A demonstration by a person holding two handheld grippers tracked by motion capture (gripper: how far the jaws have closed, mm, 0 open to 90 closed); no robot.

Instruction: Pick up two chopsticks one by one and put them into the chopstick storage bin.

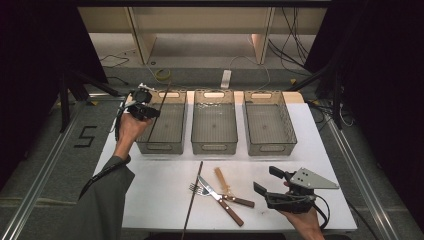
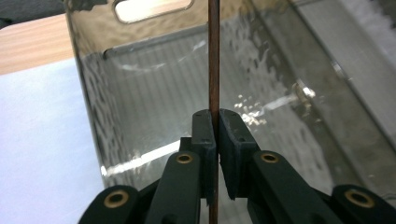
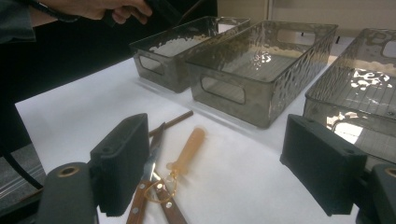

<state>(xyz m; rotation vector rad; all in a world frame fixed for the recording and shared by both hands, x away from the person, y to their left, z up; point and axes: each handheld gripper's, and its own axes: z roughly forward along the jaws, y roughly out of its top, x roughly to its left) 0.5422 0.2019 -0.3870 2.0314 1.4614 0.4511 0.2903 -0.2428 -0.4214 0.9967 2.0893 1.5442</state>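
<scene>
— What have you got in the left one?

— A thin brown chopstick (image 2: 214,60). My left gripper (image 1: 143,110) pinches it between both pads, jaws pressed tight against the stick, which runs straight up past the fingertips in the left gripper view and continues down between the jaws.

— And where is it?

— Over the left bin (image 1: 165,125), the first of three clear grey plastic bins standing in a row at the far side of the white table (image 1: 160,185). In the high view the stick slants across that bin, its upper end near the far rim with the handle cutout, its lower end toward the near wall. I can't tell whether the tip touches the bottom.

— The other bins?

— The middle bin (image 1: 214,125) and the right bin (image 1: 269,125) stand just beside it, side by side.

— What about your right hand?

— My right gripper (image 1: 272,182) rests near the front right of the table, jaws spread wide with nothing between them. Through the gap in the right gripper view I look across the sheet toward the bins.

— What lies in front of it?

— A small heap of cutlery near the front edge: a second chopstick (image 1: 193,197) lying lengthwise toward me, a knife (image 1: 220,200) with a wooden handle crossing a fork (image 1: 220,194), and a pale tan utensil (image 1: 221,179) just beside them. The knife and fork overlap; the second chopstick lies just left of them.
</scene>
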